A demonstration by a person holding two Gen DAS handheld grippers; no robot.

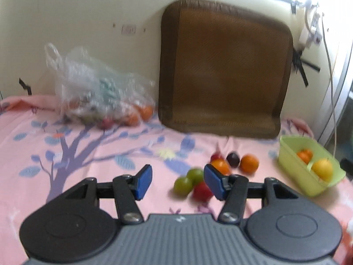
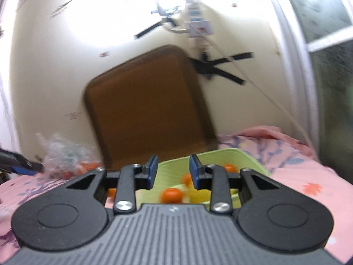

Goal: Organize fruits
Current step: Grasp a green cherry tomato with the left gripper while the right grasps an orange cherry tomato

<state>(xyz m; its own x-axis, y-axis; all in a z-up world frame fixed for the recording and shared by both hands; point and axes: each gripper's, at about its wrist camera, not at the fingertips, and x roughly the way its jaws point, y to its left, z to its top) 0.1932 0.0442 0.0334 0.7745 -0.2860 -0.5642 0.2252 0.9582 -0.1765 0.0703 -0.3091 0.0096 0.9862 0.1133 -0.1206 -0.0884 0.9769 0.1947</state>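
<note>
Loose fruit lies on the pink bedsheet: two green ones [image 1: 183, 185], a red one [image 1: 201, 192], an orange [image 1: 249, 163], a dark plum [image 1: 233, 159] and another orange [image 1: 221, 166]. My left gripper [image 1: 178, 182] hovers over this pile, open, with nothing pressed between its blue pads. A light green container [image 1: 286, 154] at the right holds an orange [image 1: 304, 155] and a yellow fruit [image 1: 322, 169]. My right gripper [image 2: 173, 172] hangs just above that container [image 2: 211, 153], its jaws a narrow gap apart and empty, over an orange [image 2: 171, 195] inside.
A clear plastic bag [image 1: 94, 88] with more fruit sits at the back left by the wall. A brown cushion [image 1: 222, 66] leans on the wall behind the pile. A cable [image 1: 331, 84] hangs at the right. The left gripper [image 2: 22, 167] shows at the right view's left edge.
</note>
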